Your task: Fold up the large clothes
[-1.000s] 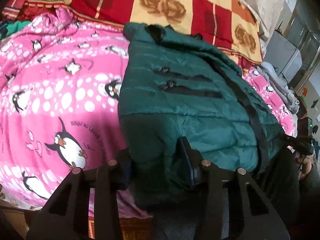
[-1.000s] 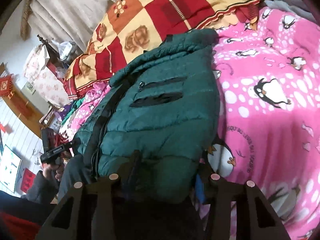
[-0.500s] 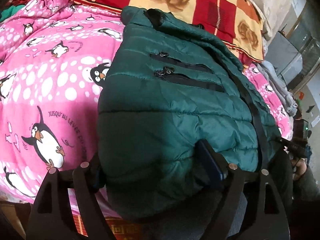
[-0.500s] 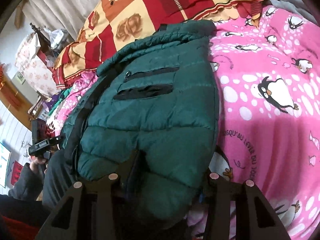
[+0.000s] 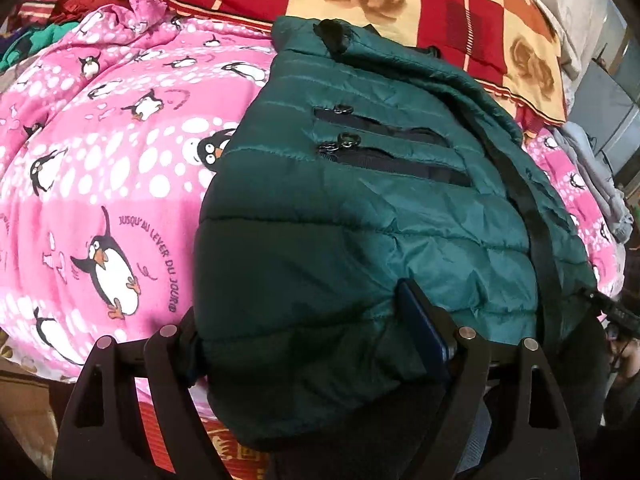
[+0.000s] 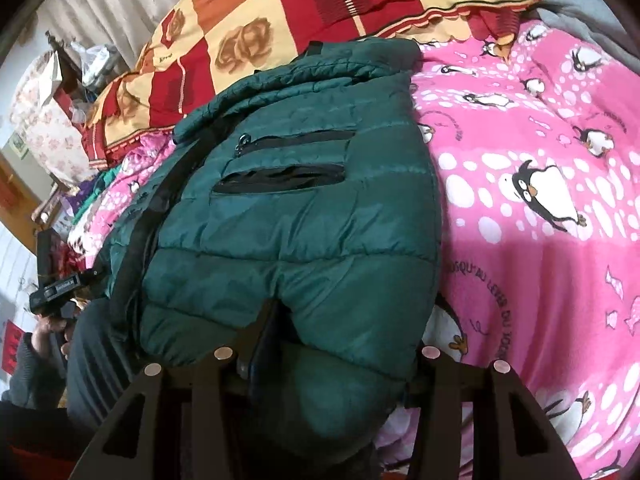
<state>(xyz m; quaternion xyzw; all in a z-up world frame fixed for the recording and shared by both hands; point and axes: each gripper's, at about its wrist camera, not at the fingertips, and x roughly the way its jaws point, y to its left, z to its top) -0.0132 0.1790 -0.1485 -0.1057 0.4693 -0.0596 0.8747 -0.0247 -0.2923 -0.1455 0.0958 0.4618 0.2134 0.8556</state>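
Observation:
A dark green puffer jacket (image 5: 360, 220) lies on the bed, two zip pockets up and a black zip strip down its side. Its near hem hangs over the bed edge. My left gripper (image 5: 300, 312) is open wide. The thick hem sits loosely between its fingers, and the left finger is hidden behind the cloth. In the right wrist view the same jacket (image 6: 300, 240) fills the middle. My right gripper (image 6: 348, 332) pinches a thick fold of the hem. Its left finger digs into the cloth, and its jaws are starting to open.
A pink penguin blanket (image 5: 100, 160) covers the bed. A red and yellow chequered quilt (image 5: 400, 0) lies behind the jacket. Grey cloth (image 5: 592, 168) is heaped at the right. A person's hand (image 6: 44, 332) shows at the left of the right wrist view.
My left gripper's jaws have spread wide and let go of the jacket hem. The right gripper has kept its pinch on the hem. Both views have tipped a little further down.

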